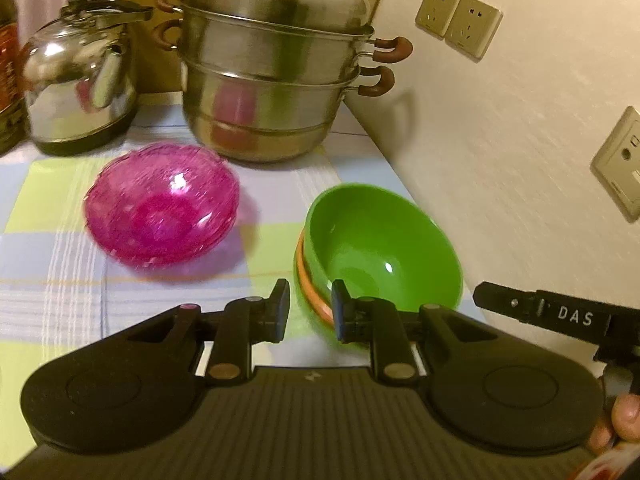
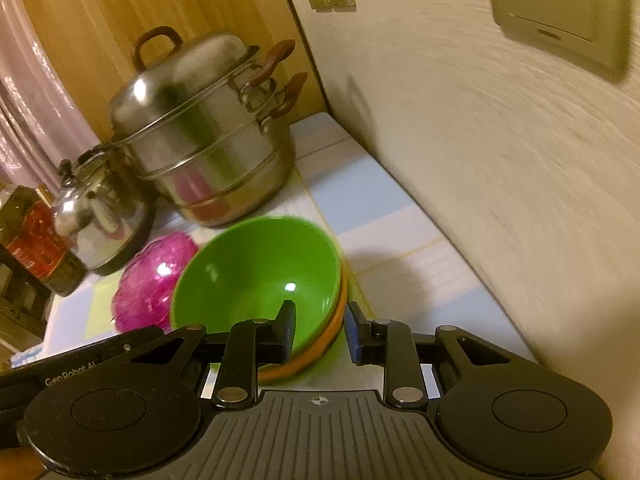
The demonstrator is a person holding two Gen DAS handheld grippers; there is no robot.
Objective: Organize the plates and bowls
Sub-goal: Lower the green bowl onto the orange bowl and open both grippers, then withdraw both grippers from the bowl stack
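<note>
Left wrist view: the left claw (image 1: 310, 309) is seen with its jaws apart and nothing between them, hovering low just in front of the near rim of a glossy green plastic bowl (image 1: 380, 248). That bowl is nested, slightly tilted, inside an orange bowl (image 1: 310, 296) of which only a rim crescent is shown; the pair is set on the checked pastel cloth of the counter (image 1: 60, 248), close to the cream wall (image 1: 500, 140). A translucent magenta ribbed bowl (image 1: 164, 204) is placed apart to the left, possibly as a stack of several, though blur prevents certainty. Behind, a tiered stainless-steel steamer pot with brown handles (image 1: 272, 80) and a polished steel kettle (image 1: 80, 80) are kept at the back, presumably out of the working area. The black tip of the right claw is glimpsed at the right edge.

Right wrist view: the right claw (image 2: 320, 330) is also held with its jaws apart, gripping nothing. Its left finger appears over the green bowl's (image 2: 256, 276) interior and its right finger outside the orange bowl's (image 2: 320, 348) rim, so the stacked rims seem to be straddled, probably in readiness for a pinch; contact cannot be confirmed. The magenta bowl (image 2: 148, 284) is seen just beyond the green one, whether touching it cannot be told. Nesting of like-shaped bowls is judged to be the step in hand, with the green-and-orange pair apparently already combined.
</note>
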